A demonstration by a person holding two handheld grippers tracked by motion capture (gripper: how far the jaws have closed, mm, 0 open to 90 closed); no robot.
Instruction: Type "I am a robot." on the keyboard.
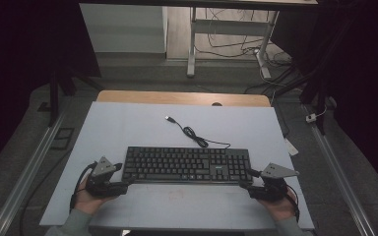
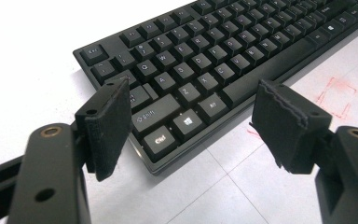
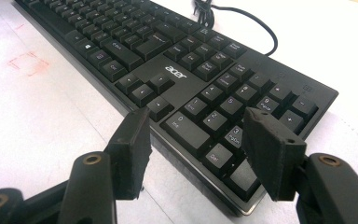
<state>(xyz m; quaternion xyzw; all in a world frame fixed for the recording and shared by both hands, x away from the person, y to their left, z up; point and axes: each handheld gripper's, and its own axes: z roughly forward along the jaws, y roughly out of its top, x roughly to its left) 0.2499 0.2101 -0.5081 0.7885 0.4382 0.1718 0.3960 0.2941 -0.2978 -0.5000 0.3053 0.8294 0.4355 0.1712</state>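
High view: the black Acer keyboard (image 1: pixel 187 164) lies near-centre on the white desk (image 1: pixel 128 128), its cable (image 1: pixel 192 132) trailing far; the left tool (image 1: pixel 120 178) and right tool (image 1: pixel 246 178) flank its ends. Left gripper view: jaws wide, straddling the Ctrl corner (image 2: pixel 161 140). Right gripper view: jaws wide around the numpad corner (image 3: pixel 223 158). No grip made yet; lifting likely remains.

Lab/office: white work table (image 1: pixel 128 123), desk legs (image 1: pixel 192 49), floor cables (image 1: pixel 275 61)
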